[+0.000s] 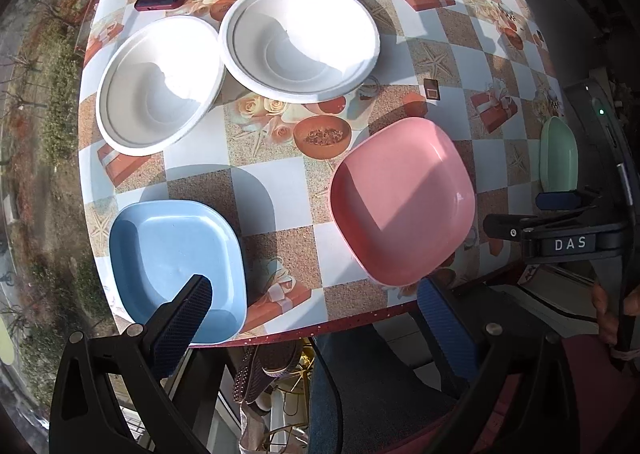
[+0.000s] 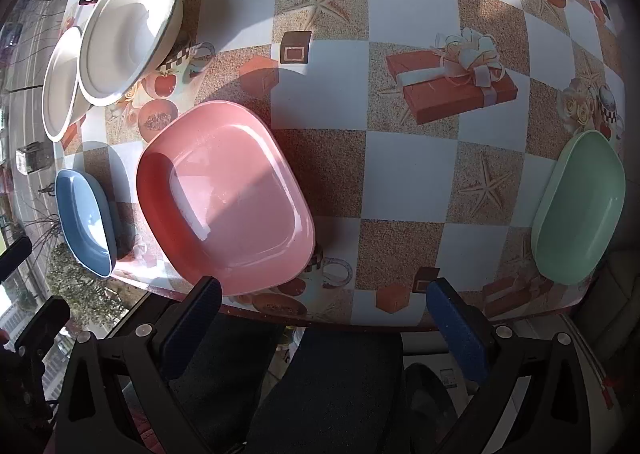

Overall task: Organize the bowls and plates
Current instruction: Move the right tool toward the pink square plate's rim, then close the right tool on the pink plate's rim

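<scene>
1. While both grippers hang wide open and empty off the table's point(image 2: 320, 125) near edge, nothing is stacked yet.
2. Pink plate point(image 2: 224, 197) lies nearest the right gripper point(image 2: 324, 314); blue plate point(image 1: 176, 266) sits by the left gripper point(image 1: 316, 310).
3. Next, you likely close on a plate rim.
</scene>
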The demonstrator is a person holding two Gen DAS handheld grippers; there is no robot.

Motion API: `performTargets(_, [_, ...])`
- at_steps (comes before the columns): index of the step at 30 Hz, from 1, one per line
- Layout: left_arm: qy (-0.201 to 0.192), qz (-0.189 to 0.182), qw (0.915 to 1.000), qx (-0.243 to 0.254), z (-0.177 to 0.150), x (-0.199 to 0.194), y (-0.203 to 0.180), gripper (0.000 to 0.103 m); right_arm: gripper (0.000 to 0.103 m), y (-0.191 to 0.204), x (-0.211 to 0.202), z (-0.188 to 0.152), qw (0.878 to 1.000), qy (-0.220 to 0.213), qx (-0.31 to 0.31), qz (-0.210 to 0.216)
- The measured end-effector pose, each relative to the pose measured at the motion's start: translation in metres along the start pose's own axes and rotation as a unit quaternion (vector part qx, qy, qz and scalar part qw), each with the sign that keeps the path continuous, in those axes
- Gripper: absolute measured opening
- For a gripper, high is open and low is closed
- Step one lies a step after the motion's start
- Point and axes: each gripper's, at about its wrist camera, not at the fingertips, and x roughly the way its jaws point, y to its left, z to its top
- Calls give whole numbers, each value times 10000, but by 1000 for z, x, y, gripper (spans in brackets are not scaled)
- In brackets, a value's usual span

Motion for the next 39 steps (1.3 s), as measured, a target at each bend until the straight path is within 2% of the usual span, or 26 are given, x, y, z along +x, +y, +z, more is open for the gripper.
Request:
performTargets(7, [136, 165, 9998, -34, 10, 38, -17, 103, 103, 11, 21, 19, 9969, -352, -521, -480])
performTargets(12, [208, 721, 9971, -91, 14, 63, -24, 103, 103, 29, 42, 45, 9931, -557, -732, -734])
performTargets(15, [181, 823, 9964, -133, 15, 71, -28, 103, 103, 28, 58, 50, 9912, -542, -628, -1031])
performTargets(19, [109, 938, 9955, -94, 19, 77, -33, 103, 103, -1, 75, 43, 9981, -242, 229, -527])
performTargets(22, [34, 994, 9950, -57, 22, 68, -36, 103, 103, -29, 90, 28, 9950, 116, 991, -4])
performTargets(24, [-75, 963, 9953, -9, 31, 65, -42, 103, 103, -39, 94, 21, 9917, 45, 1215, 412])
performTargets(26, [-155, 996, 9949, 17, 34, 63, -45, 103, 103, -40, 92, 22, 9920, -130, 1192, 392])
performTargets(30, [-270, 1117, 9933, 127, 47, 69, -52, 103, 103, -25, 70, 32, 9951, -543, 827, 68])
performTargets(35, [-302, 1263, 9913, 221, 61, 72, -54, 103, 103, -11, 87, 32, 9966, -549, 617, -74])
performTargets(39, [-364, 1028, 9938, 234, 66, 67, -55, 103, 103, -6, 90, 35, 9954, -715, 628, -90])
